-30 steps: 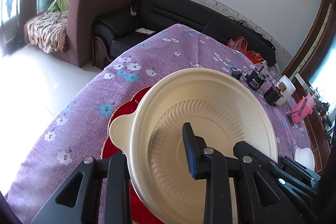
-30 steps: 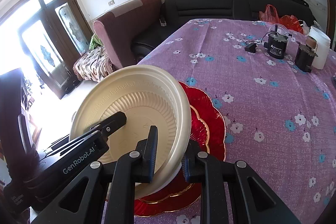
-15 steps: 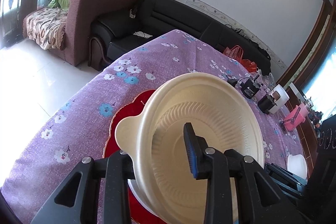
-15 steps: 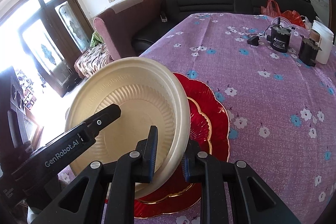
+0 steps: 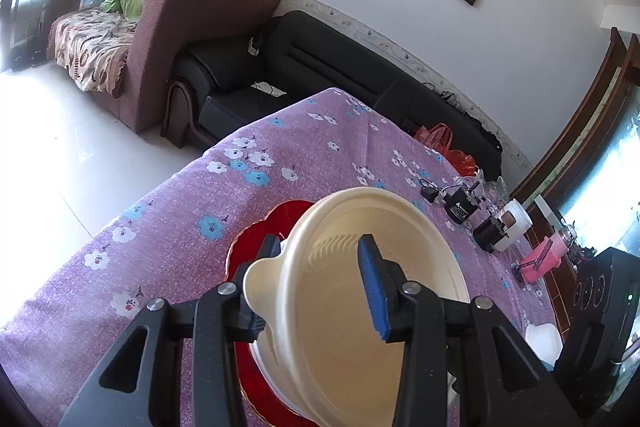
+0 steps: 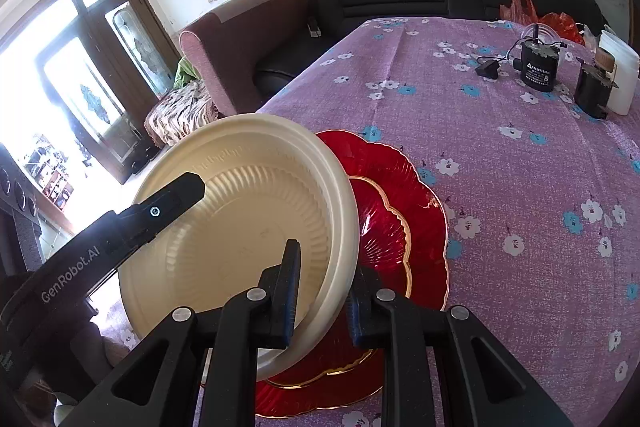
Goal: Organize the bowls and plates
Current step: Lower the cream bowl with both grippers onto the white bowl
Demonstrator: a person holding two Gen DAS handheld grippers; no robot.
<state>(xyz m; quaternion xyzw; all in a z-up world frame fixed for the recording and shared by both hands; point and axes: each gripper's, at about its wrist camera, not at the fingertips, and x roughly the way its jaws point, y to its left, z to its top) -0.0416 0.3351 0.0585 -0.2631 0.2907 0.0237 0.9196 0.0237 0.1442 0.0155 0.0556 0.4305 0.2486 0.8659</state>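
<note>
Cream bowl [image 6: 240, 227] tilted; right tongs [image 6: 324, 291] clamp rim, left tongs [image 5: 320, 267] just loosened

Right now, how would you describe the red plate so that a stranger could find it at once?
Look at the table under the purple flowered cloth, at its near edge. The red plate lies flat there, partly hidden under the tilted cream bowl. Only it is deep glassy red, with a scalloped rim edged in gold.
</note>
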